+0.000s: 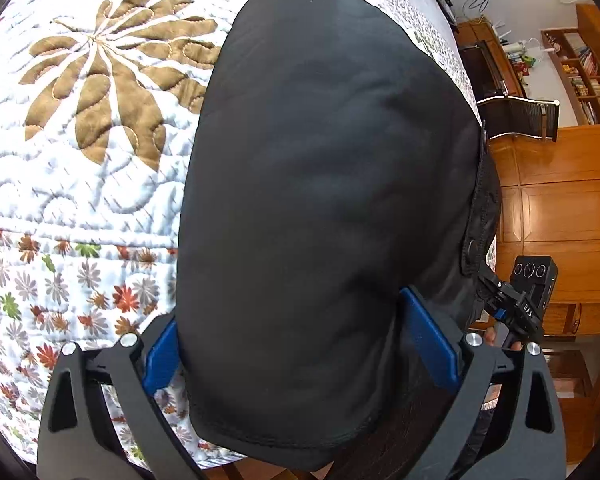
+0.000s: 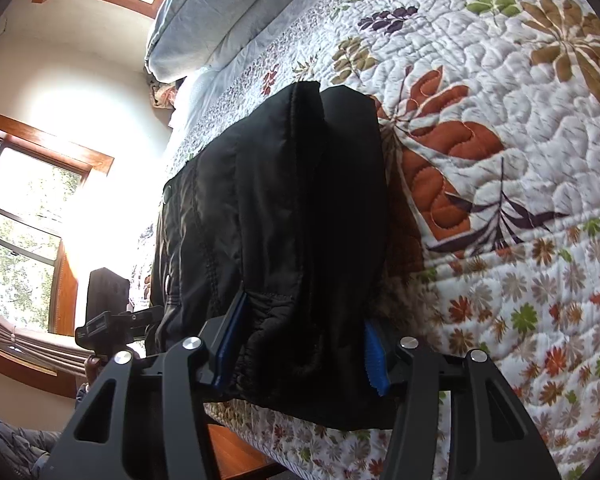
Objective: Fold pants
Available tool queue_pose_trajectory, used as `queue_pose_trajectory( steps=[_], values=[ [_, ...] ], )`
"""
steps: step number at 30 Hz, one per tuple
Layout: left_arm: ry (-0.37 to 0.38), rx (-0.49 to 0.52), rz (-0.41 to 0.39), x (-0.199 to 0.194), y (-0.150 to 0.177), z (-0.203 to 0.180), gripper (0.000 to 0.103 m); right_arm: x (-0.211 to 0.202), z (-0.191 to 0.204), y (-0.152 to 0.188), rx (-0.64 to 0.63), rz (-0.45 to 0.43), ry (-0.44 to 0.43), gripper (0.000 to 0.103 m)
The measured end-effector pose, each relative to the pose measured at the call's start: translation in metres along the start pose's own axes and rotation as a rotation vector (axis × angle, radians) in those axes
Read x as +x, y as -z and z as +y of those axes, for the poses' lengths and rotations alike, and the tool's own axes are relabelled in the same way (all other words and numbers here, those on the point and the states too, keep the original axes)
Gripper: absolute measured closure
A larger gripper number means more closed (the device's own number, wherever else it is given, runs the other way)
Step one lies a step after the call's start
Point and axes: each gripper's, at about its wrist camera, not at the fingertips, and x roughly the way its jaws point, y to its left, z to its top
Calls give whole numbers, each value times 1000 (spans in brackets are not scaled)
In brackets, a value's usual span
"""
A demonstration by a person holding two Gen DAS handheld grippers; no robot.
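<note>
The black pants point(image 1: 320, 180) lie folded in a thick bundle on the floral quilt point(image 1: 80, 160), near the bed's edge. My left gripper point(image 1: 296, 332) has its blue pads point(image 1: 160, 360) against both sides of the bundle's near end, and the hem hangs below the fingers. In the right wrist view the pants point(image 2: 284, 200) show a gathered waistband and a button strip. My right gripper point(image 2: 304, 340) grips that gathered end between its blue pads point(image 2: 374, 360). Each gripper appears in the other's view: the right gripper point(image 1: 516, 304) and the left gripper point(image 2: 108, 320).
The quilt point(image 2: 500, 80) covers the whole bed, with a grey pillow point(image 2: 212, 12) at its head. Beyond the bed's edge are wooden cabinets point(image 1: 560, 200), a chair point(image 1: 520, 116), bookshelves point(image 1: 580, 72) and bright windows point(image 2: 20, 220). Wooden floor point(image 2: 236, 452) shows below the bed.
</note>
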Motion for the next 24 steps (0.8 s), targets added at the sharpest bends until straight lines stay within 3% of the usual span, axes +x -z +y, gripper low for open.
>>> queue_pose_trajectory(
  steps=[24],
  values=[
    [-89, -81, -142, -88, -77, 101, 6, 129, 84, -101, -88, 86, -24, 50]
  ],
)
